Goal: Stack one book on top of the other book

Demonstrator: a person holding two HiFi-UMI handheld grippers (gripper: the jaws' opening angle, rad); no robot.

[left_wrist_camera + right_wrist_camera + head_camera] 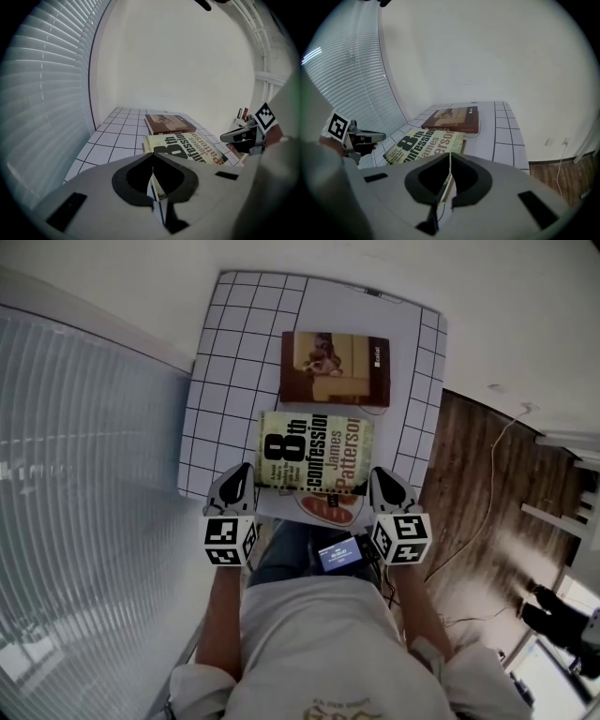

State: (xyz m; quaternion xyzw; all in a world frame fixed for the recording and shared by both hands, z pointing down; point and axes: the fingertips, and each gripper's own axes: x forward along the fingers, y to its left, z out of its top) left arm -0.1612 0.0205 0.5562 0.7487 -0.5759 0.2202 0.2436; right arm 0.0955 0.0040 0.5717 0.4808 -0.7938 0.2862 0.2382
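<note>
Two books lie apart on a white gridded table (216,381). The yellow-green paperback (314,452) (187,145) (424,145) is near me, with large black title print. Behind it rests a brown hardcover (335,368) (168,123) (453,119). My left gripper (234,486) hovers by the paperback's near left corner, jaws shut and empty. My right gripper (387,489) hangs at the paperback's near right corner, also shut with nothing in it. In the left gripper view the right gripper (241,136) shows at the right edge; the right gripper view catches the left gripper (365,138) at its left.
Window blinds (84,484) run along the left of the table. Wooden floor (487,493) with a thin cable lies to the right. A red-and-white round object (330,509) sits at the table's near edge, and a small lit screen (339,554) is at my waist.
</note>
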